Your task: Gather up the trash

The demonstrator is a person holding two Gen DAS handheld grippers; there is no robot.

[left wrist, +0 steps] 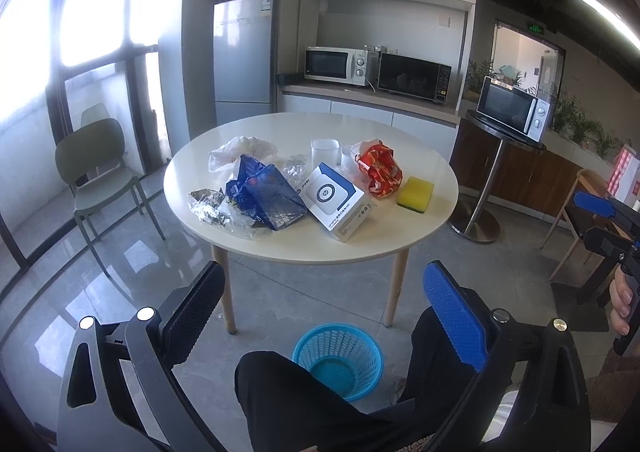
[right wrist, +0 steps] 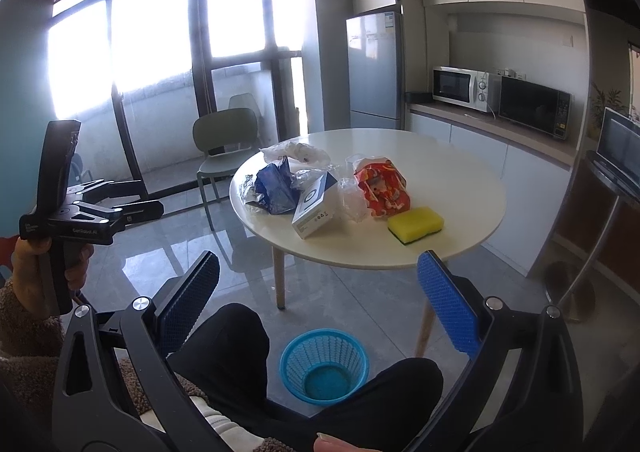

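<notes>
- At frame centre, trash on the table [left wrist: 420, 187] lies ahead of my left gripper [left wrist: 324, 316], well apart.
- Right gripper [right wrist: 318, 302] equally far; both spread wide, empty.

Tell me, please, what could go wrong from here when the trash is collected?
The blue bin is small and sits on the floor between the person's knees, so the box may not fit or may tip it. The sponge lies beside the red bag and could be binned by mistake.
</notes>
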